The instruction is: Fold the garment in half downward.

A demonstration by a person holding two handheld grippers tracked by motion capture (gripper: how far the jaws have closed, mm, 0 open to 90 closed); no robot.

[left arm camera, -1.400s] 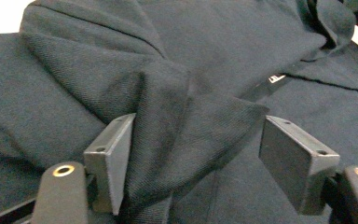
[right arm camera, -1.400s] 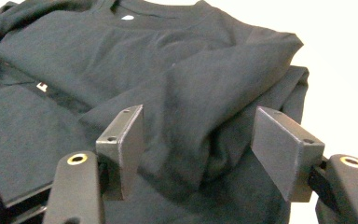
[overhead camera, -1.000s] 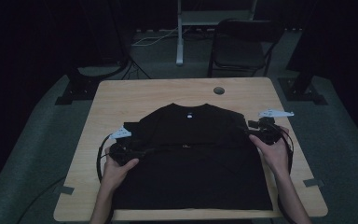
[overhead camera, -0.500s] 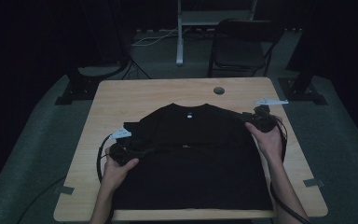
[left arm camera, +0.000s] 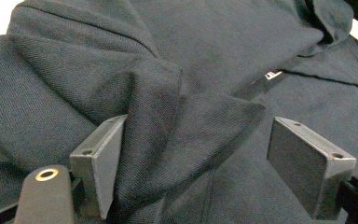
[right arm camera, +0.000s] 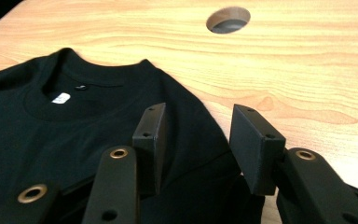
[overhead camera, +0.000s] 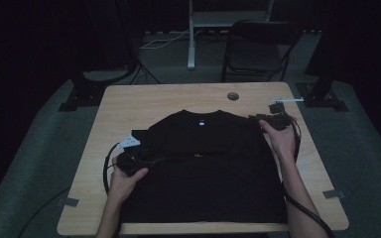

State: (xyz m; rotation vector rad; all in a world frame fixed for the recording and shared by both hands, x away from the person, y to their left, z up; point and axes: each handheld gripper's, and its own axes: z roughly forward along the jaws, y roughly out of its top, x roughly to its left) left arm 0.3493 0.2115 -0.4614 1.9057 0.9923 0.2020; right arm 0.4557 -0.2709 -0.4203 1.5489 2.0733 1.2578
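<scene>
A black T-shirt (overhead camera: 203, 168) is lying flat across the wooden tabletop (overhead camera: 129, 106), collar facing away from the person. The left hand-held gripper (left arm camera: 191, 154) is standing spread around a raised fold. The right hand-held gripper (right arm camera: 200, 144), jaws just closing, is straddling the shoulder edge without yet pinching it.

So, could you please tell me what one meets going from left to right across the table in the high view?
Bare light wooden tabletop → left claw on the shirt's left edge → black cotton T-shirt with its small white neck label → right claw at the shirt's right shoulder.
</scene>
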